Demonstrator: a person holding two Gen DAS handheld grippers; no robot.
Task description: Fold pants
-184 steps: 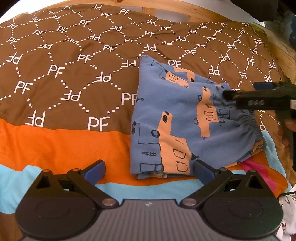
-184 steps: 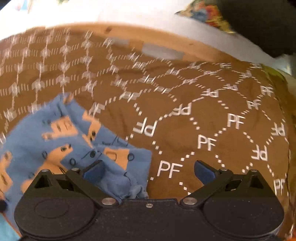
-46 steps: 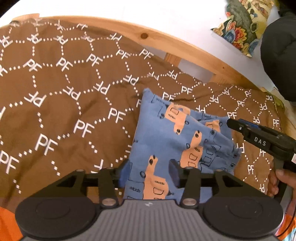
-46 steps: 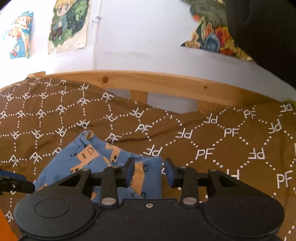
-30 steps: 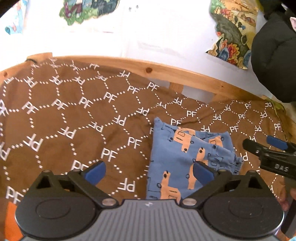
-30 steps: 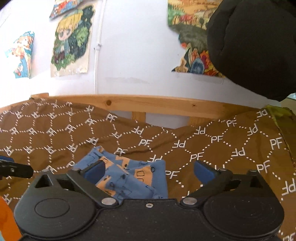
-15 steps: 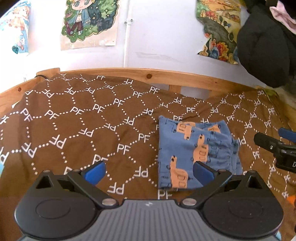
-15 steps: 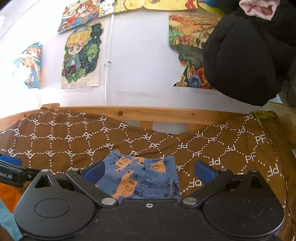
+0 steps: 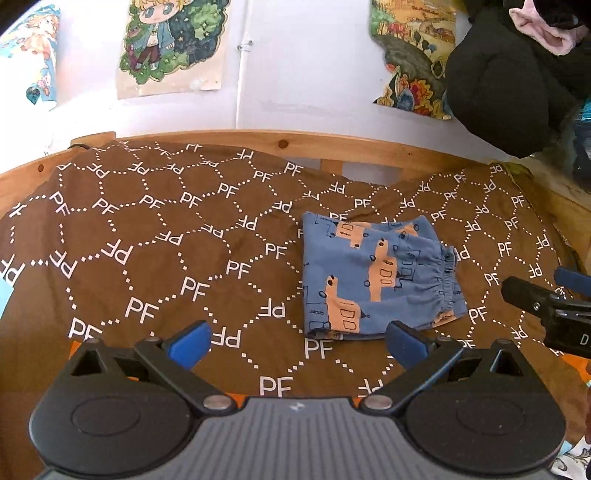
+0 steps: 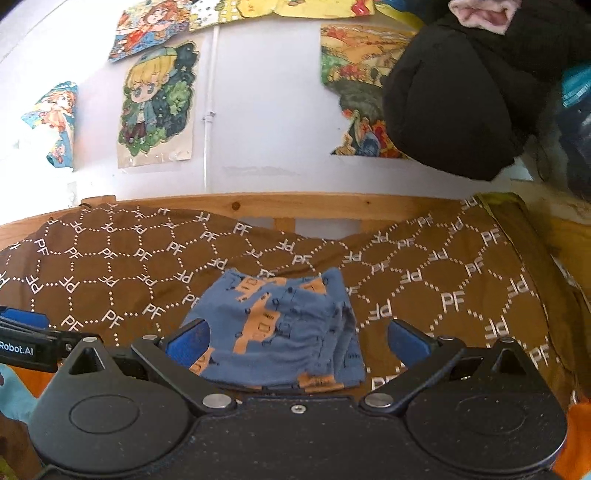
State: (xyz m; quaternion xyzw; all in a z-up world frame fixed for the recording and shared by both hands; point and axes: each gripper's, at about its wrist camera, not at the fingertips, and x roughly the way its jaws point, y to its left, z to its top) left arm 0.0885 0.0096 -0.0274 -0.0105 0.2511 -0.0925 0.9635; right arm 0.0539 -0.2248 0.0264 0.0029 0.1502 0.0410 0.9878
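A white wall (image 9: 303, 74) fills the upper part of both views, with cartoon posters (image 10: 157, 107) stuck to it and a thin white pipe (image 10: 207, 122) running down between them. At the right a bulky black garment (image 10: 454, 99) hangs in front of the wall, with something pink (image 10: 480, 11) at its top.

Below the wall lies a bed with a pale wooden frame (image 9: 295, 142) along its far side. A brown cover (image 9: 147, 258) printed with white dotted hexagons and "PF" letters is spread over it; orange and light blue fabric (image 10: 22, 384) shows at the near edge.

The folded pants (image 9: 373, 280), blue with orange vehicle prints, rest on the brown cover, right of centre in the left wrist view and near the middle of the right wrist view (image 10: 280, 328). They form a compact rectangle, the gathered elastic waistband (image 9: 447, 280) facing right and several layered edges showing on that side.

The left hand-held gripper (image 9: 297, 338) is held above the near part of the bed, its blue-tipped fingers spread wide and holding nothing; the pants' near edge lies just beyond its right finger. The right hand-held gripper (image 10: 297, 338) is likewise spread and free, the pants seen between its fingers without touching them. Each appears at the edge of the other's view.
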